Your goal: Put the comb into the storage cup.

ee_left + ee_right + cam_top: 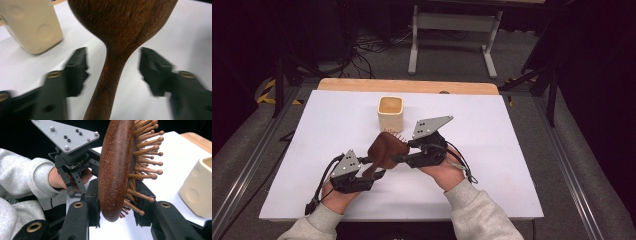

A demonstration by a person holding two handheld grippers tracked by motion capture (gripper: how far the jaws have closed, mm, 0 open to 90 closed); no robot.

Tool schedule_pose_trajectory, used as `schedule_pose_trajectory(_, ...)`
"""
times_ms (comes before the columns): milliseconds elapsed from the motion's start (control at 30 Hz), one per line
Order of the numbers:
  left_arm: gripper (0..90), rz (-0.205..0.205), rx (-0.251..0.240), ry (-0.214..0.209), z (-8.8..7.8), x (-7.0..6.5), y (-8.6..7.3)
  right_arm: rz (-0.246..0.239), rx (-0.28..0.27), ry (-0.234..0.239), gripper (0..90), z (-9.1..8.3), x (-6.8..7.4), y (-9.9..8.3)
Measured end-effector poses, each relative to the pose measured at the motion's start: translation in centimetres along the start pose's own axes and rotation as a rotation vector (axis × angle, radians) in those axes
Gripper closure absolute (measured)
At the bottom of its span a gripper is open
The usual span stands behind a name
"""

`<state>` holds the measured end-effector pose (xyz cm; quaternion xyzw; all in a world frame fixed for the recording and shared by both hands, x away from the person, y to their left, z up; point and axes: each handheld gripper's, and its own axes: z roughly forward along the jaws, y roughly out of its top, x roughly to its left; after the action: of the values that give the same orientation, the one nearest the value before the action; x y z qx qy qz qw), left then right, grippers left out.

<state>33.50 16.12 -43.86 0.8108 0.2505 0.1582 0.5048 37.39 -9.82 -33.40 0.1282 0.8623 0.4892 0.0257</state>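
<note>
1. The wooden hairbrush (pixel 387 149) is held above the white surface (pixel 492 150), near the person's edge and between the two tools. Its oval head stands on edge, with the pegs facing the cream cup (pixel 390 113).
2. The right tool (pixel 404 151) is clenched on the brush head. In the right gripper view one jaw presses the smooth brown back of the hairbrush (pixel 113 170) and the other sits among the pegs, near the lower rim of the head.
3. The left tool (pixel 374 172) is released. In the left gripper view its black jaws stand apart on either side of the brush handle (pixel 107 82), with white surface showing in both gaps, so neither pad touches the wood.
4. The high view shows the layout: both hands come in from the bottom edge, and the cup stands upright just beyond the brush, apart from it.
5. The right gripper view adds the round-tipped pegs in rows, and the left tool (pixel 75 177) farther off with its grey three-cornered plate (pixel 66 135) and a grey sleeve (pixel 22 175) behind it.
6. The left gripper view adds the wood grain where the handle widens into the head, and shallow round dimples on the wall of the cup (pixel 32 27).
</note>
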Motion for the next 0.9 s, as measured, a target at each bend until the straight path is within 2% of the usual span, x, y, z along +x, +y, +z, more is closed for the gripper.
schedule_pose_trajectory(67,29.1,-0.006,-0.028,-0.025,-0.2,0.3,0.0,-0.005,0.000,-0.003,62.5,-0.2,0.1,0.3)
schedule_pose_trajectory(133,17.8,-0.008,-0.047,-0.025,-0.2,0.4,0.0,-0.025,0.003,-0.014,62.5,-0.5,0.3,0.8)
schedule_pose_trajectory(200,7.9,-0.026,-0.088,-0.043,-0.4,0.7,0.0,-0.034,0.004,-0.023,62.5,-0.8,0.3,1.2)
schedule_pose_trajectory(300,1.6,-0.024,-0.119,-0.039,-1.0,1.1,0.0,-0.049,0.004,-0.037,62.4,-1.3,0.3,2.0)
schedule_pose_trajectory(400,0.5,0.007,-0.105,-0.016,-1.4,1.4,-0.3,-0.059,0.007,-0.043,62.4,-1.7,0.3,2.8)
schedule_pose_trajectory(433,0.4,-0.001,-0.089,-0.013,-1.8,1.7,-0.4,-0.064,0.006,-0.046,62.4,-1.8,0.3,2.9)
schedule_pose_trajectory(533,0.2,-0.009,-0.081,-0.007,-2.5,2.1,-0.7,-0.073,0.004,-0.055,62.3,-2.1,0.2,3.5)
schedule_pose_trajectory(733,0.2,-0.016,-0.084,-0.003,-3.8,2.9,-1.5,-0.095,-0.002,-0.083,62.3,-2.9,-0.2,5.1)
schedule_pose_trajectory(833,0.2,-0.012,-0.086,0.012,-4.2,3.1,-1.8,-0.102,-0.002,-0.099,62.3,-3.1,-0.3,5.6)
schedule_pose_trajectory(900,0.2,-0.039,-0.086,0.008,-4.6,3.5,-2.1,-0.104,-0.004,-0.105,62.3,-3.3,-0.5,6.0)
